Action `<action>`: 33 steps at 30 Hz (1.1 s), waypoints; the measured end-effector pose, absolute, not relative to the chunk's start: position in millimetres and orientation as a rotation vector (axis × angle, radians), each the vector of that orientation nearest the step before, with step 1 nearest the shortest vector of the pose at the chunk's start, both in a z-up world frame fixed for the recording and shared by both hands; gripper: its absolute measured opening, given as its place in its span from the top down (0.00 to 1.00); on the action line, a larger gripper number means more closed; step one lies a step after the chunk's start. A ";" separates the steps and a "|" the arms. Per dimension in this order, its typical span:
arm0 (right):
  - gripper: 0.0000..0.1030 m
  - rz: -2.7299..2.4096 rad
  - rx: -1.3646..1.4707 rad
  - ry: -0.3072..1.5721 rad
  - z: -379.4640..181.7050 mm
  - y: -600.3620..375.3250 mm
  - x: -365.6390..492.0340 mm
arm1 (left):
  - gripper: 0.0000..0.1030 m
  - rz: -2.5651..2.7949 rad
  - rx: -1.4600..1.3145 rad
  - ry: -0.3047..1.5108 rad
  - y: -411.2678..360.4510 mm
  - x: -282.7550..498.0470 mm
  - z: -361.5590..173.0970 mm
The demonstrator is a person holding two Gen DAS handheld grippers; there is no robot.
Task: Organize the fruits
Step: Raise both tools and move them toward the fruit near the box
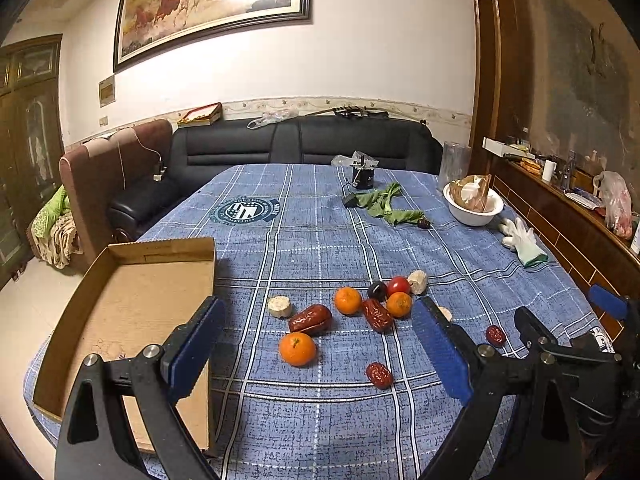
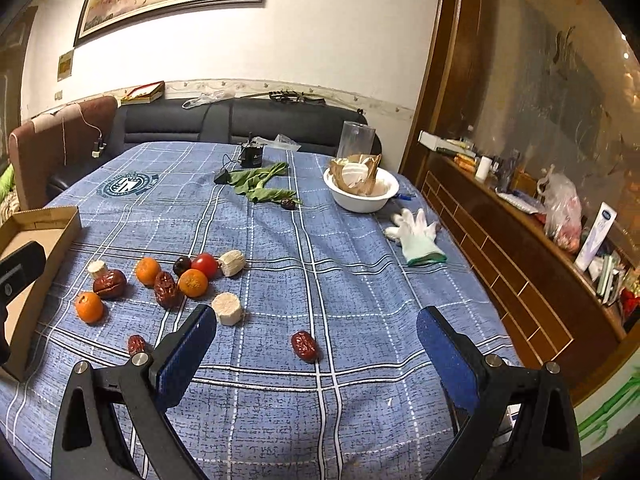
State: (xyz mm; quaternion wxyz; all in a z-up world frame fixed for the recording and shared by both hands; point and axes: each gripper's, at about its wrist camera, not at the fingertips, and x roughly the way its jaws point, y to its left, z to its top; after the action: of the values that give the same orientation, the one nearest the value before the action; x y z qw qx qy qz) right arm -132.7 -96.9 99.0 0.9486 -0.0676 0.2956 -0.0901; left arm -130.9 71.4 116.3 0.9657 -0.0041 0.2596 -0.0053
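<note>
Fruits lie loose on the blue plaid tablecloth (image 1: 320, 240): three oranges (image 1: 297, 348), several red dates (image 1: 310, 319), a tomato (image 1: 398, 285), a dark plum (image 1: 377, 290) and pale round chunks (image 1: 279, 306). An open cardboard box (image 1: 160, 246) sits at the table's left edge, with nothing inside. My left gripper (image 1: 318, 306) hangs open above the fruit cluster, holding nothing. My right gripper (image 2: 316, 314) is open too, above a single date (image 2: 305, 345), with the cluster (image 2: 193, 282) to its left. It also shows at the right of the left wrist view (image 1: 566, 306).
A white bowl (image 2: 360, 196) with paper, a white glove (image 2: 418, 236), green leaves (image 2: 260, 184) with a dark date beside them, a black device (image 2: 252, 156) and a clear jar (image 2: 356, 138) occupy the far side. A cluttered wooden ledge (image 2: 520, 232) runs along the right.
</note>
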 end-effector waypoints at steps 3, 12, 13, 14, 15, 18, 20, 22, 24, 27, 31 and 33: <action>0.01 -0.196 -0.161 0.592 99.3 -93.6 -133.2 | 0.09 -0.006 0.005 0.514 68.0 -131.6 115.7; 0.01 -0.220 -0.187 0.588 97.9 -95.5 -133.2 | 0.09 -0.009 0.016 0.507 59.9 -129.4 114.1; 0.01 -0.221 -0.187 0.590 97.5 -96.1 -132.7 | 0.09 -0.010 0.016 0.511 59.1 -128.6 113.4; 0.01 -0.221 -0.186 0.592 97.2 -96.7 -132.2 | 0.09 -0.012 0.015 0.515 58.4 -127.8 112.8; 0.01 -0.222 -0.186 0.594 96.7 -97.6 -132.0 | 0.09 -0.013 0.015 0.518 57.7 -127.3 112.1; 0.01 -0.224 -0.180 0.599 94.9 -100.2 -131.1 | 0.09 -0.015 0.017 0.526 56.2 -125.4 110.7; 0.01 -0.226 -0.176 0.603 93.8 -102.2 -130.5 | 0.09 -0.014 0.019 0.531 55.8 -124.4 109.2; 0.01 -0.228 -0.170 0.605 93.3 -103.8 -130.0 | 0.09 -0.014 0.019 0.535 55.4 -123.5 108.3; 0.01 -0.231 -0.169 0.607 93.0 -104.9 -129.4 | 0.09 -0.016 0.018 0.542 55.0 -122.4 106.8; 0.01 -0.230 -0.166 0.611 91.8 -105.9 -128.5 | 0.09 -0.019 0.016 0.554 55.0 -120.4 104.2; 0.01 -0.229 -0.169 0.617 88.4 -105.6 -126.9 | 0.09 -0.020 0.013 0.570 56.1 -116.2 100.7; 0.01 -0.227 -0.169 0.621 87.0 -105.5 -125.8 | 0.09 -0.019 0.009 0.584 57.5 -112.9 97.5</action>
State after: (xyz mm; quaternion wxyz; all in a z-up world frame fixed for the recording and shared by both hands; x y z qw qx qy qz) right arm -125.8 -105.5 87.0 0.9424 -0.0831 0.3043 -0.1114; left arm -112.9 57.5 97.5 0.9576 0.0045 0.2880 -0.0096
